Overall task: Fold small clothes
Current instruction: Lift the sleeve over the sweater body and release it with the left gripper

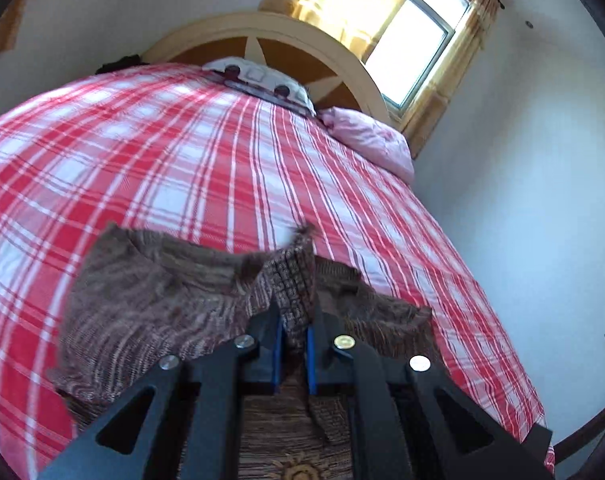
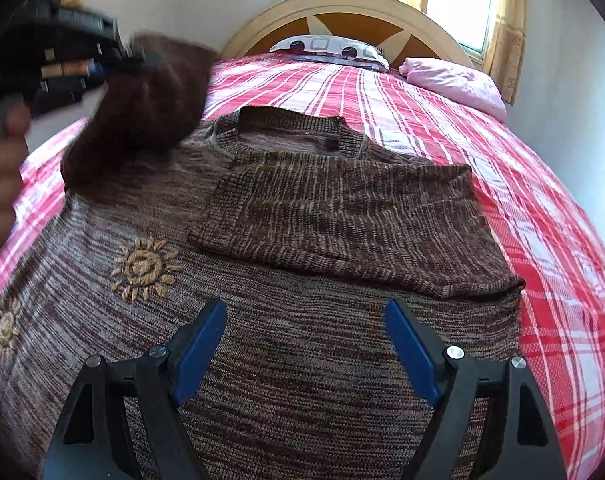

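The brown marled knitted sweater with embroidered tan suns [image 2: 302, 320] lay spread on the bed with the red-and-white plaid cover [image 2: 542, 184], its neckline toward the curved wooden headboard [image 2: 354, 8] at twelve o'clock in the right wrist view. One sleeve [image 2: 342, 220], at about one o'clock from the right tool, had already been laid across the chest, flat and fairly square, so that side of the fold looked done. The other sleeve [image 2: 142, 108] was up in the air at ten o'clock, blurred, pinched in the left tool [image 2: 142, 60]; in the left wrist view that tool's blue-padded fingers stood close together with a ribbed strip of the knit clamped between them. The right tool [image 2: 306, 344] hovered low over the sweater's lower body with its blue pads well apart and nothing held. By my judgement the work stood near its middle: the second sleeve was not yet laid across the first, and the body was not yet folded bottom to top, since the hem end lay spread under the right tool. A patterned white pillow [image 2: 326, 46] and a pale pink pillow [image 2: 454, 80] sat by the headboard, well apart from the garment.
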The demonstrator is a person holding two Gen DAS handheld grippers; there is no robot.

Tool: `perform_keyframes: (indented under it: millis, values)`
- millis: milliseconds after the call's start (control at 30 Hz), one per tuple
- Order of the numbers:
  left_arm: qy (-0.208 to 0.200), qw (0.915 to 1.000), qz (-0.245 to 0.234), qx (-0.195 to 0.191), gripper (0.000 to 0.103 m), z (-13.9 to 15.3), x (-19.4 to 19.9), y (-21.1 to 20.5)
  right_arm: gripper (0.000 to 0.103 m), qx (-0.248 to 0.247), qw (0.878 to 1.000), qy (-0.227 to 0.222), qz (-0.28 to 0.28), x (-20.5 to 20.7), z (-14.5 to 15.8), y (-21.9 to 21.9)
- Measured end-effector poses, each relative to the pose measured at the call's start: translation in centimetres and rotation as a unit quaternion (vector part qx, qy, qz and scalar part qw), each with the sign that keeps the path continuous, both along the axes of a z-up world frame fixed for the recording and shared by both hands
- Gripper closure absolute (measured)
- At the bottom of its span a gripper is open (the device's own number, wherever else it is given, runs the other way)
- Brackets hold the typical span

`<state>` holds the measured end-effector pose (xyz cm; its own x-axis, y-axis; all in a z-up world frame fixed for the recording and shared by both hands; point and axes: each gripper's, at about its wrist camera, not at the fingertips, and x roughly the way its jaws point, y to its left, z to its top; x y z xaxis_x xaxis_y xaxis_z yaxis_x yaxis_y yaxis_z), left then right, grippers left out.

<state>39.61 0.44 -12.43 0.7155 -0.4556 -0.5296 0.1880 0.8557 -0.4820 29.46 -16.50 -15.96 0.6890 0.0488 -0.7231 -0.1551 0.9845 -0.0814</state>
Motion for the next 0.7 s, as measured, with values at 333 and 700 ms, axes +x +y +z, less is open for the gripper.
perform_keyframes:
  millis: [333,700]
  values:
    - [0.038,0.9975,-0.052,0.029,0.086,-2.6,-0.6,-3.9,0.021,0.047,0.999,-0.002,-0.009,0.2,0.1,-1.3]
    - [-0.007,0.9795,0.019,0.200,0.012,-2.8,-4.8,2.6,0.021,0.091,0.996,-0.006,-0.018,-0.1,0.3,-2.7]
